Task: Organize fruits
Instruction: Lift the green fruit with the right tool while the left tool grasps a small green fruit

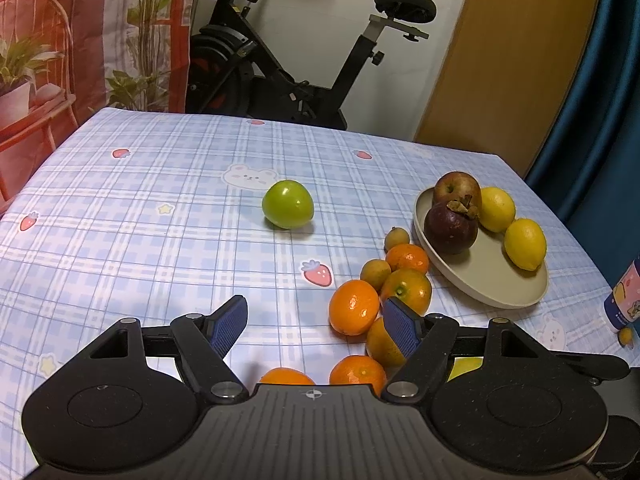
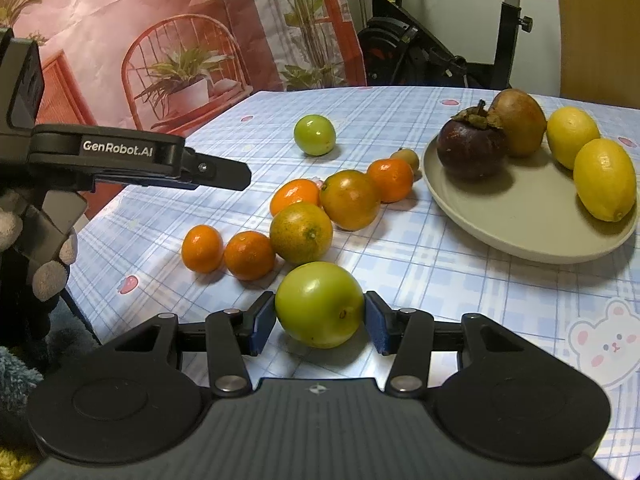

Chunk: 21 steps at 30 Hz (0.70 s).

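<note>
Two green fruits (image 2: 315,135): one loose, one (image 2: 319,304) clamped in the right gripper (image 2: 319,322). Four fruits on the plate (image 2: 520,216): two lemons (image 2: 606,179). Left gripper (image 1: 316,326) spread, empty.

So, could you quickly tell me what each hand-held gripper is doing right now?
Left hand-held gripper: open, holding nothing.
Right hand-held gripper: shut on the green fruit.

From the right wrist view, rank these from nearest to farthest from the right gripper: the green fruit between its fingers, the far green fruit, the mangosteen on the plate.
1. Green fruit, between the right gripper's pads.
2. Mangosteen, on the plate's left side, up right.
3. Far green fruit, alone on the cloth beyond the oranges.
</note>
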Motion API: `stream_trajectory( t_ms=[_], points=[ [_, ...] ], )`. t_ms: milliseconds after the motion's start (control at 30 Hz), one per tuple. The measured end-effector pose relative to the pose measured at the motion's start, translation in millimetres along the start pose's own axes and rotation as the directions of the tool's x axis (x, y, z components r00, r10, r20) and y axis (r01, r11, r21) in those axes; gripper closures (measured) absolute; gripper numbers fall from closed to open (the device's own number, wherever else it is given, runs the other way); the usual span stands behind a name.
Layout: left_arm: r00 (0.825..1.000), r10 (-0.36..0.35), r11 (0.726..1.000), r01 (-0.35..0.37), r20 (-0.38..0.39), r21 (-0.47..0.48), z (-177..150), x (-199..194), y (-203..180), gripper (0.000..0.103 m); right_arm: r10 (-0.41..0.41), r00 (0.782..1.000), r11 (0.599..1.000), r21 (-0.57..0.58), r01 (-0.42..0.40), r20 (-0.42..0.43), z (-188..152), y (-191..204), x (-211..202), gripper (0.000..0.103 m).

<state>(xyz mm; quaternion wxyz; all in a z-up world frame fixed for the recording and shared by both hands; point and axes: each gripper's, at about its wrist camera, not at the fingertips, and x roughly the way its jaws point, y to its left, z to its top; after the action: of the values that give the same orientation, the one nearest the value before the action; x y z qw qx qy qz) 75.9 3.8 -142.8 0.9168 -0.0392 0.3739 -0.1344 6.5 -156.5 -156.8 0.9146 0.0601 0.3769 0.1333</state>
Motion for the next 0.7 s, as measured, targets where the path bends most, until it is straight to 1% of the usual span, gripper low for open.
stream_trajectory(
  t_ms=[167, 300, 533, 700],
  points=[
    [1.000, 0.002, 1.000, -0.002, 0.011, -0.009, 8, -1, 1, 0.026, -0.001, 0.999, 1.000, 0.023, 0.000, 0.041, 0, -6, -7, 0.053],
    [0.999, 0.013, 1.000, -0.012, 0.042, -0.002, 24, -5, 2, 0.027, -0.010, 0.998, 0.999, 0.032, 0.008, 0.064, 2, -11, -10, 0.053],
    [0.991, 0.026, 0.999, -0.029, 0.135, 0.021, 70, -16, 1, 0.027, -0.042, 0.991, 0.997, 0.062, 0.035, 0.125, 19, -29, -23, 0.053],
    [0.979, 0.057, 0.996, -0.070, 0.194, 0.056, 100, -8, -1, 0.027, -0.089, 0.978, 0.995, 0.063, 0.078, 0.189, 43, -44, -33, 0.053]
  ],
)
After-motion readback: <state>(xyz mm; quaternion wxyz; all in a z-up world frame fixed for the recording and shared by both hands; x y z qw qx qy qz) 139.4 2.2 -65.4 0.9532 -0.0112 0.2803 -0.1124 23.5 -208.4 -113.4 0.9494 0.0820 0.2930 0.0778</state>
